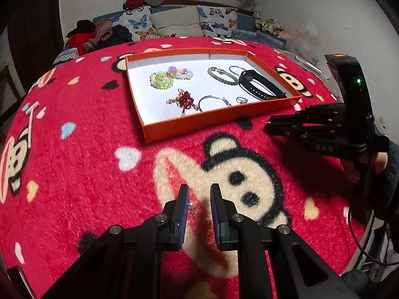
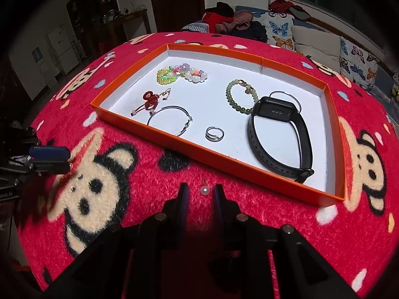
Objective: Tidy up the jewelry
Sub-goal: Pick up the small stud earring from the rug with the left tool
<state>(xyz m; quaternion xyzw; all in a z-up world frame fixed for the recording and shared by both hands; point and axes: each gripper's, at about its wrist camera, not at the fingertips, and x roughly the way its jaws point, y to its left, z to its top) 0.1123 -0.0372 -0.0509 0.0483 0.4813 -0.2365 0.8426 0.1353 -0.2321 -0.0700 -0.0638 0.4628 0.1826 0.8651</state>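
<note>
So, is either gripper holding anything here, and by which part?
Nothing. The left gripper straddles a pearl stud, the right gripper a second pearl stud; neither grips.

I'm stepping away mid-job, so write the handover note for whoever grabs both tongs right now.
Left tongs: open over the red blanket. The first pearl stud sits beside one pad, not clamped.
Right tongs: open. The second pearl stud lies between the fingers, unclamped, just short of the orange tray.
Done: the ring, black watch band and green bracelet, among other pieces, are in the tray.
Left: close on each stud and carry both into the tray.
</note>
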